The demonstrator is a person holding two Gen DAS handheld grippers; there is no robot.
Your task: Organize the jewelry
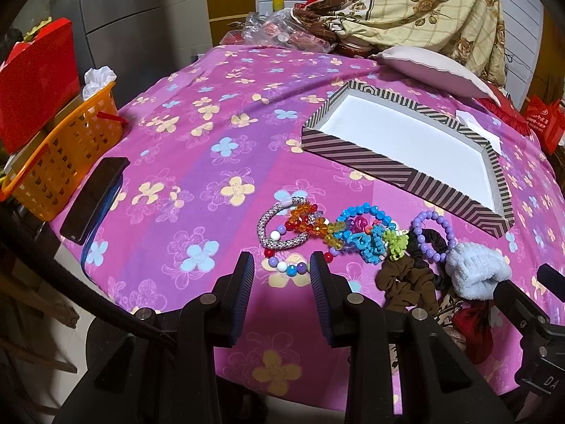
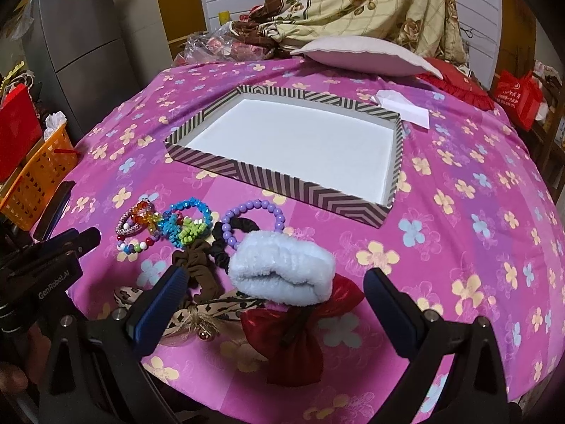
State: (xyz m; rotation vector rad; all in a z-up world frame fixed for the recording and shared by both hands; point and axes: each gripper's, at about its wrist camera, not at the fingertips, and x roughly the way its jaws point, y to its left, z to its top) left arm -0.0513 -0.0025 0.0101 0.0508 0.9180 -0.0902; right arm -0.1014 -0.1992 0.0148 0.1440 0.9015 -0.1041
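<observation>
**Jewelry lot, unsorted, beside empty box**

Pink flower-print cloth [image 2: 459, 183] covers the surface, probably a bed; a pillow lies at its far edge.

- Striped cardboard box with bare white floor [image 2: 282, 180]: mid-surface, evidently the destination.
- Cluster at the near edge: glossy bead bracelets, multicoloured [image 1: 303, 226], blue [image 1: 367, 226], and lilac [image 2: 254, 219]; brown fabric scrunchie [image 1: 406, 279]; fluffy pale-blue scrunchie [image 2: 282, 272]; shiny red bow [image 2: 303, 328].
- Left gripper [image 1: 282, 265]: released, jaws apart over the multicoloured beads.
- Right gripper [image 2: 275, 286]: released, jaws flanking the pale-blue scrunchie, likely first pick.
</observation>
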